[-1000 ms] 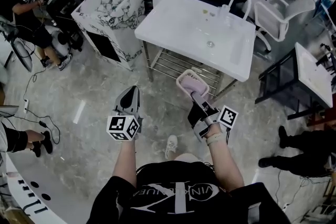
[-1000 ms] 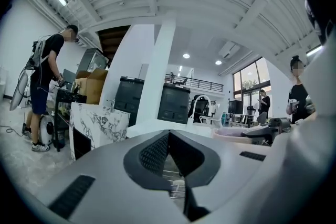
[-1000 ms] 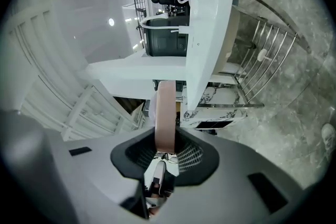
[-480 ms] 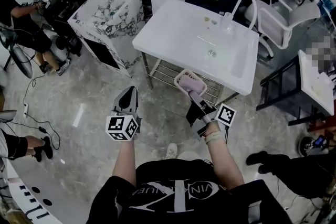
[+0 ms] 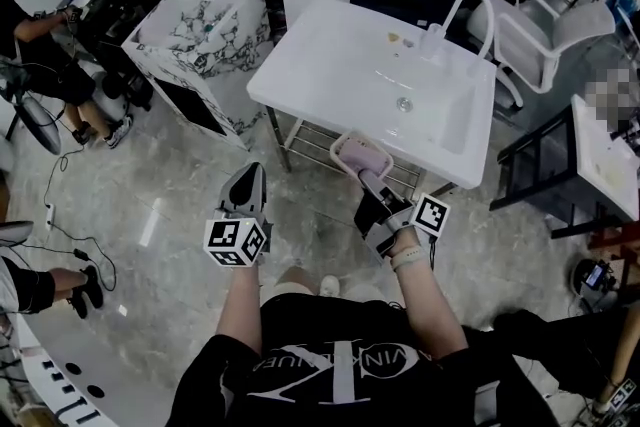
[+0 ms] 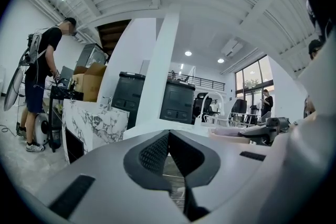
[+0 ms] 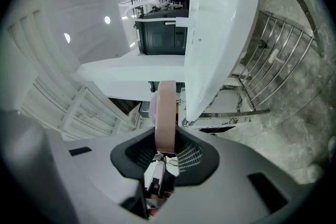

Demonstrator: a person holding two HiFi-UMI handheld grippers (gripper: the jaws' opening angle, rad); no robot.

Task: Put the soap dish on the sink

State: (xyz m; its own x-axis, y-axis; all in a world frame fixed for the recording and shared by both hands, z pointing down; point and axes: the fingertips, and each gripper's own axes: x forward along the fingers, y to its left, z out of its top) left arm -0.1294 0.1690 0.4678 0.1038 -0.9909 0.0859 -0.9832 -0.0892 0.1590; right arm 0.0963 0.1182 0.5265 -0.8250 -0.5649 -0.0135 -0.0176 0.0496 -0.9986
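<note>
Head view puts the left gripper (image 5: 246, 177) nearest us, its jaws pressed together on nothing. Just beyond it, the right gripper (image 5: 373, 183) pinches the near rim of the pink soap dish (image 5: 362, 155). In the right gripper view the pads clamp that rim, and the dish lies parallel to the sink top, so we take it as level, open side up. The dish hangs in the air just short of the front edge of the white sink (image 5: 310, 65), above the wire rack (image 5: 315, 137) under it.

We judge this to be the carry step, with the placing not yet done. The next move calls for bringing the dish over the front edge. It then has to come down flat onto the bare deck, clear of the basin (image 5: 425, 100) and the faucet (image 5: 462, 0), before the jaws part.

White lettering crosses the person's black shirt (image 5: 330, 355), upside down to us and too unsure to read. The gripper cubes (image 5: 235, 243) carry square markers only, and we see no label on the dish or sink.
</note>
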